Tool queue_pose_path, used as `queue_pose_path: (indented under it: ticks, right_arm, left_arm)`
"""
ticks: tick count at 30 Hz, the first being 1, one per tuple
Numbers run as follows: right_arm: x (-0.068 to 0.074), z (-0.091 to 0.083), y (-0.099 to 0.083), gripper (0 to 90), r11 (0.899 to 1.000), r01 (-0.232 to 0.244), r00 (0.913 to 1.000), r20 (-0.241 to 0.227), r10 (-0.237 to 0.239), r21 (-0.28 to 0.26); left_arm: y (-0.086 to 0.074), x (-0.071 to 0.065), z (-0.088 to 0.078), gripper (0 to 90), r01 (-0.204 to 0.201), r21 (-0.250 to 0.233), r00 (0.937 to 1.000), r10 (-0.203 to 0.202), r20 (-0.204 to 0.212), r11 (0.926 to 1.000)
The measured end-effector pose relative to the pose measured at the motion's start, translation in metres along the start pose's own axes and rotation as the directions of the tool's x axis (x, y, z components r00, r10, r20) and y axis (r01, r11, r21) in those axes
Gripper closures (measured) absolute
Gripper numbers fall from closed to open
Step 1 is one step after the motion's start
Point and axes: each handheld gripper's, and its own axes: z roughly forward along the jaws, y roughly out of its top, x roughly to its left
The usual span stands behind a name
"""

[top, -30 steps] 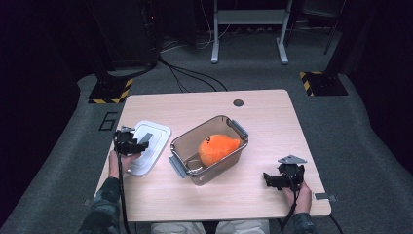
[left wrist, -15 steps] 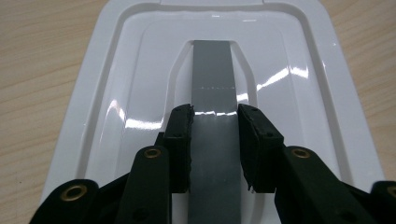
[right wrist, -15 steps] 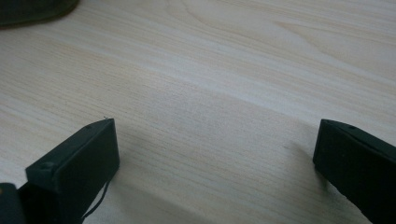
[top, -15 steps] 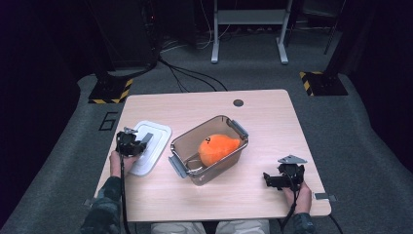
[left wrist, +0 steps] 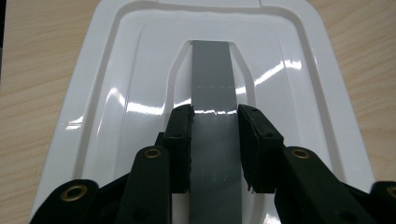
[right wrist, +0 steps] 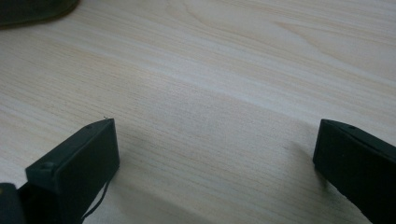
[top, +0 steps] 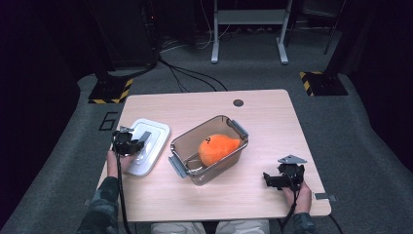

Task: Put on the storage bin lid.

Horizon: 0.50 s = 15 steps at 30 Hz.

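You see a glossy white lid (left wrist: 116, 116) with a flat grey handle strip (left wrist: 212, 74), gripped between black jaws. At the centre of the high view, a smoky brown translucent container (top: 209, 151) holds an orange plush toy (top: 216, 147). The table (top: 272, 122) shows pale wood grain.

one lid (top: 146, 145), one bin (top: 209, 151), one orange plush toy (top: 217, 147).

**White lid, flat on the bench**

The white plastic lid (left wrist: 140, 93) is glossy, with rounded corners and a stepped rim. It lies flat near the bench's left edge, just beside the brown container. A raised grey handle strip (left wrist: 212, 84) runs along its middle, clamped from both sides.
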Motion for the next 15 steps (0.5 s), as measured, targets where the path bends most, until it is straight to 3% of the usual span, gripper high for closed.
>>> queue_pose_path:
  ticks: [7, 15]
  right_arm:
    - [0.000, 0.000, 0.000, 0.0, 1.000, -0.001, 1.0000, 0.000, 0.001, 0.001]
    - [0.000, 0.000, 0.000, 0.0, 1.000, 0.002, 1.0000, -0.001, -0.002, -0.001]
  left_arm:
    - [0.007, 0.003, -0.007, 66.5, 0.005, -0.003, 1.0000, -0.005, 0.000, 1.0000]
    - [0.020, 0.005, -0.016, 66.4, -0.027, 0.006, 0.9995, 0.027, 0.020, 0.9996]
